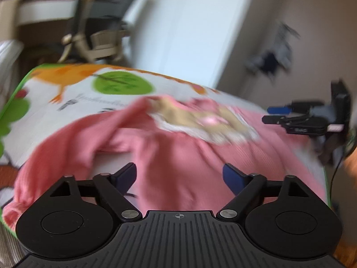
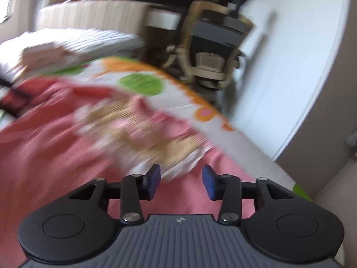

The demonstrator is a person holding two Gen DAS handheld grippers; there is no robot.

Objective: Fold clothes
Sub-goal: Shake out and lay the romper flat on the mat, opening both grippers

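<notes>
Pink garment (image 1: 169, 156): one item, ribbed knit with a beige and white front motif, lying face up on a printed play mat (image 1: 89, 89) and spread out ahead of both sets of fingers. Both views are blurred, so seams and edges are hard to read.

Condition: not yet folded. One sleeve trails to the left of the left gripper (image 1: 179, 177), bunched at the cuff; the body lies rumpled, with no crease lines visible.

Left gripper: jaws spread wide, nothing between them, poised over the lower body of the garment.

Right gripper (image 2: 180, 183): jaws parted, empty, above the hem side just short of the motif; whether the pads touch the cloth cannot be told.

Outstanding, by estimate: the whole fold, namely sleeves in, body doubled.

Surroundings: an office chair (image 2: 214, 51) beyond the mat.
</notes>
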